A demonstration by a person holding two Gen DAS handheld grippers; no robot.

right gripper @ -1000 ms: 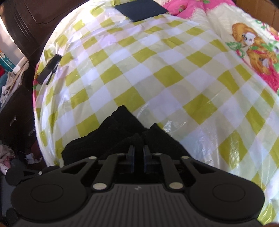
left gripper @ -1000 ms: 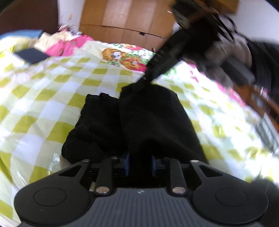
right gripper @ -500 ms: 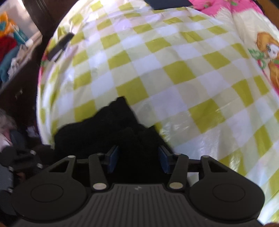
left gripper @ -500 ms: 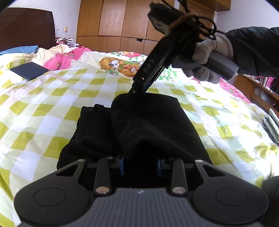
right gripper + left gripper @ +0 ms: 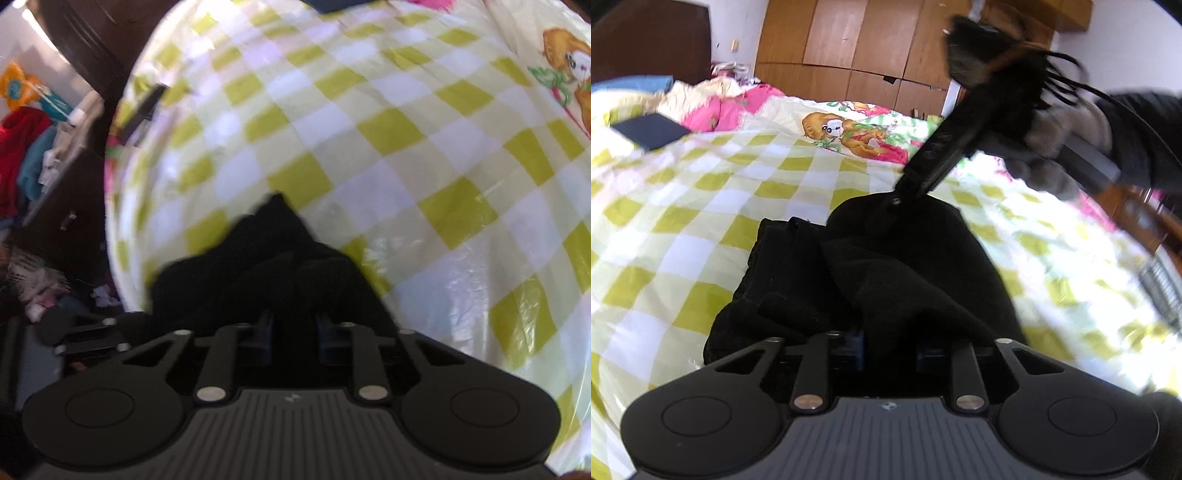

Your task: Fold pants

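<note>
Both tongs (image 5: 890, 350) down on pants (image 5: 905, 273)

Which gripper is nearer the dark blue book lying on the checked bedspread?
Neither clearly. The left gripper grips the pants' near end and the right gripper their far end, both well short of the book.
</note>
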